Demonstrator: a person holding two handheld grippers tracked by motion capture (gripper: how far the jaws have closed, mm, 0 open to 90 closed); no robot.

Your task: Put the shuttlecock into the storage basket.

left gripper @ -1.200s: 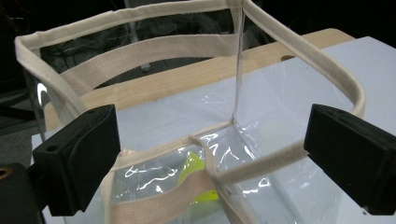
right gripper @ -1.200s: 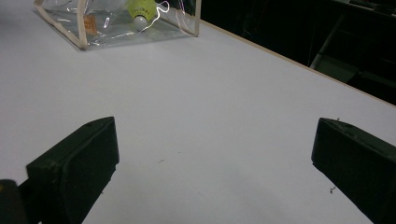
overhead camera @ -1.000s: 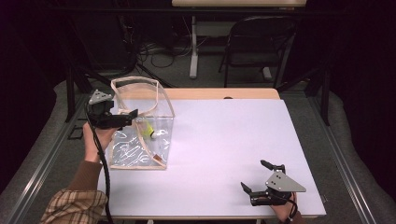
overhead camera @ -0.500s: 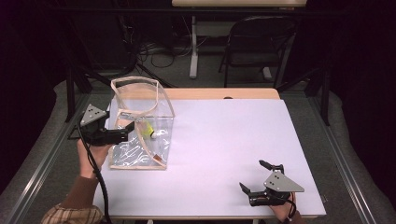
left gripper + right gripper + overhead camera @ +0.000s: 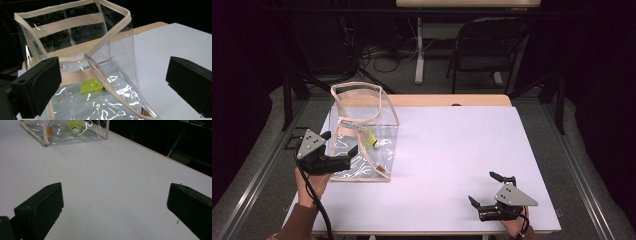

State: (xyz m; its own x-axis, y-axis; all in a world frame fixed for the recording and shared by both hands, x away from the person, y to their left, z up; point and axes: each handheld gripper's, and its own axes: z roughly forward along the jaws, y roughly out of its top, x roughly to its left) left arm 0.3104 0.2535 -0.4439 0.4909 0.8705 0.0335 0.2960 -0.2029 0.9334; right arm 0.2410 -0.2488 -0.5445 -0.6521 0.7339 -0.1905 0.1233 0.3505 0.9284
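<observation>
Clear bag [image 5: 362,135] upright on white table [image 5: 452,150], yellow shuttlecock [image 5: 371,138] inside, perhaps lying flat, left gripper [image 5: 339,144] jaws apart beside bag, right gripper [image 5: 487,189] jaws apart, well away.

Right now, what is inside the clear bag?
Inside the clear bag lies a yellow shuttlecock with a white tip, on the bag's floor. Glare on the plastic and the cloth trim hide parts of the floor, so anything smaller there can't be made out.
</observation>
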